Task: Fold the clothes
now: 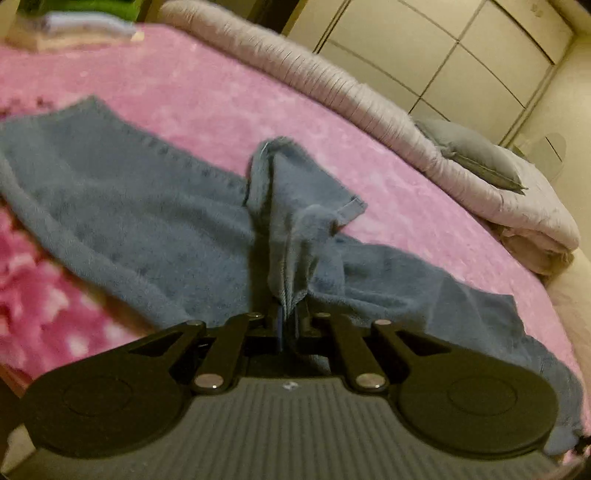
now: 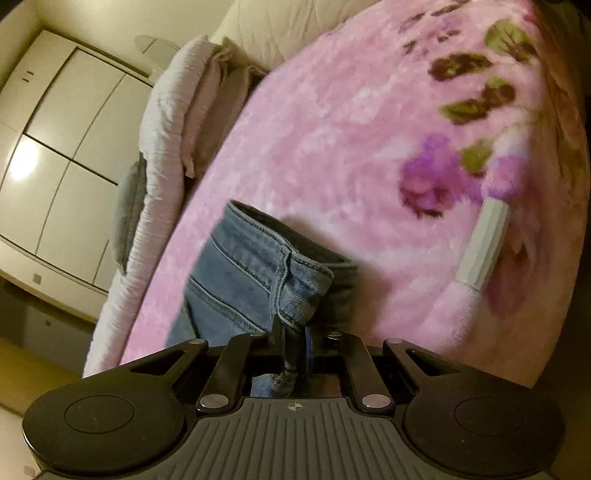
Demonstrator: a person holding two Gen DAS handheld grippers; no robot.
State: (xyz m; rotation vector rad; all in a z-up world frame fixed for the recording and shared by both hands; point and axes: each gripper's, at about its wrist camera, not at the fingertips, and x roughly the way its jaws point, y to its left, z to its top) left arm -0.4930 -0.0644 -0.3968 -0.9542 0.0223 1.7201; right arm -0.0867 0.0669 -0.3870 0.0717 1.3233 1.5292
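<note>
Pink blanket covers the bed, fluffy, with a floral print of purple flowers and green leaves on one part. White wardrobe stands behind the bed. Rolled pale quilt runs along the far edge of the blanket, grey pillow lying on it. Blue jeans lie spread on the blanket, inner side out in the left wrist view, one part hanging past the bed edge at right. Folded clothes are stacked at the far corner, blurred. White ribbed cylinder lies on the floral part, well apart from the jeans.

Left gripper is clenched on a bunched fold of the jeans, fabric rising up from between the fingers. Right gripper is clamped on the jeans near the waistband, denim pinched between the fingers with a seam and belt loop just above them.
</note>
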